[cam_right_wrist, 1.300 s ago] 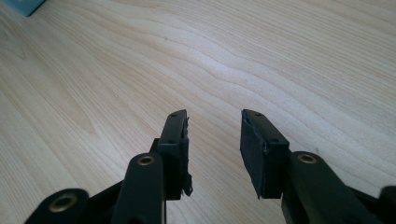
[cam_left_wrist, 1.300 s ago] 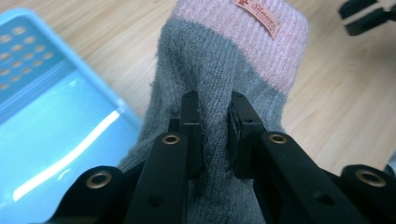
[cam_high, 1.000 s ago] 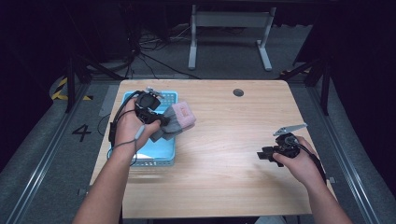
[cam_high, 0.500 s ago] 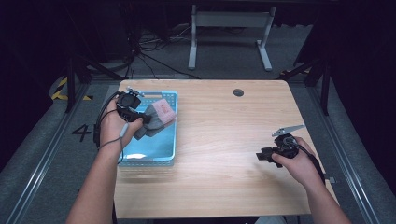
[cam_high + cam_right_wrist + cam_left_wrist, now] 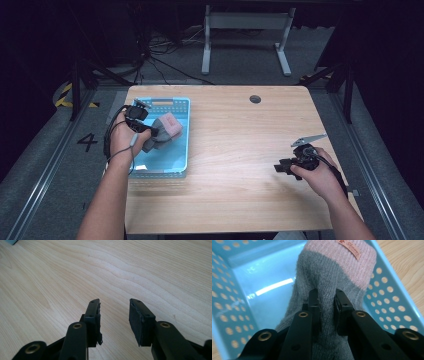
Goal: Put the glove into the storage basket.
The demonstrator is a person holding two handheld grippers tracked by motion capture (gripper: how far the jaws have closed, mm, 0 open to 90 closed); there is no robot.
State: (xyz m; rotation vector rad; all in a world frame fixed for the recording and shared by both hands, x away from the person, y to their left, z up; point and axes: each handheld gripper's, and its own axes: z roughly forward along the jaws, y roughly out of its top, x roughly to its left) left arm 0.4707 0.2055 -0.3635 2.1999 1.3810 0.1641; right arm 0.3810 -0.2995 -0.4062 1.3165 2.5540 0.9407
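One grey-and-pink sock, pinched by the left gripper, hangs inside the blue basket at nine o'clock; the right gripper gapes empty.

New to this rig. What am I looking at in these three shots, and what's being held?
No robot arm here: a person holds a hand-held gripper in each hand at a wooden table. The high view looks down from above the person's side. The other two views come from cameras riding on each gripper, looking along its black jaws. The left hand-held gripper is pinched on a grey and pink sock over a blue perforated basket, which sits at the table's left edge. The right hand-held gripper is open and holds nothing, above bare wood.
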